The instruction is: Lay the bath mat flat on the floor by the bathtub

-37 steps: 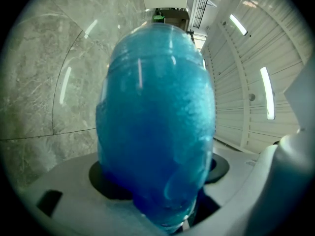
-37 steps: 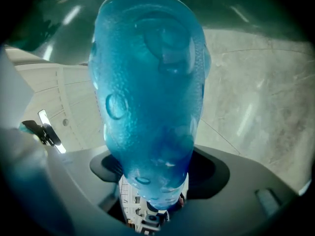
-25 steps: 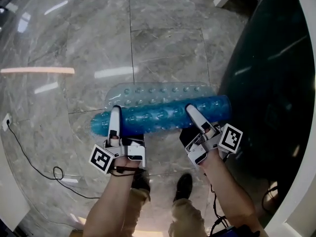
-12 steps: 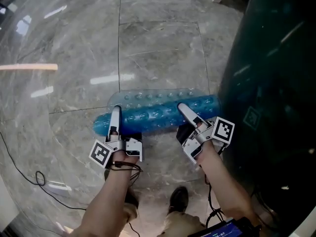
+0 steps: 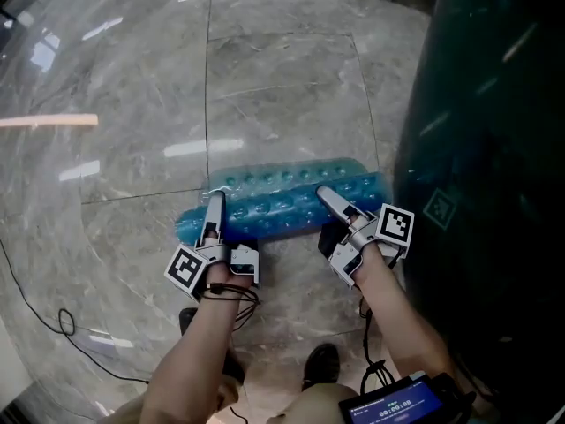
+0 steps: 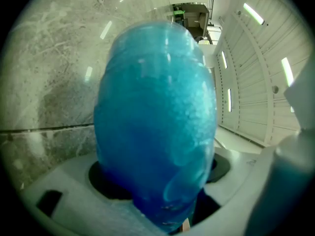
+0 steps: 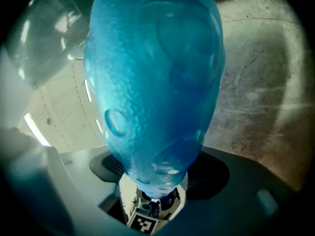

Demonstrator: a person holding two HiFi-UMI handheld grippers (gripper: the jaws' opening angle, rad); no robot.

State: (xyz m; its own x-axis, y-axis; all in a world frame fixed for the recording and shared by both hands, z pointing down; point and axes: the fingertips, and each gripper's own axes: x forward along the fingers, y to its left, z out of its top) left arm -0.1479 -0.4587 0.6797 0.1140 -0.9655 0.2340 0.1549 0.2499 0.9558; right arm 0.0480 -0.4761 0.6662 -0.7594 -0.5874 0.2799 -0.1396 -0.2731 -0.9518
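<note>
Gripping rolled blue bath mat (image 5: 282, 203) two-handed: left tool (image 5: 212, 212) clamped on end far from bathtub (image 5: 485, 148), right tool (image 5: 328, 200) clamped on end just beside bathtub. Mat low over floor (image 5: 282, 87), long axis running toward bathtub side; right tool nearer bathtub.

Your left forearm (image 5: 196, 352) and right forearm (image 5: 399, 312) reach forward side by side. Your left gripper (image 5: 213, 217) and right gripper (image 5: 334, 205) point ahead, slightly downward, each clamped on the rolled mat (image 5: 282, 208).

Glare streaks the floor (image 5: 291, 87); close mat (image 6: 157, 122) seemingly blurred
</note>
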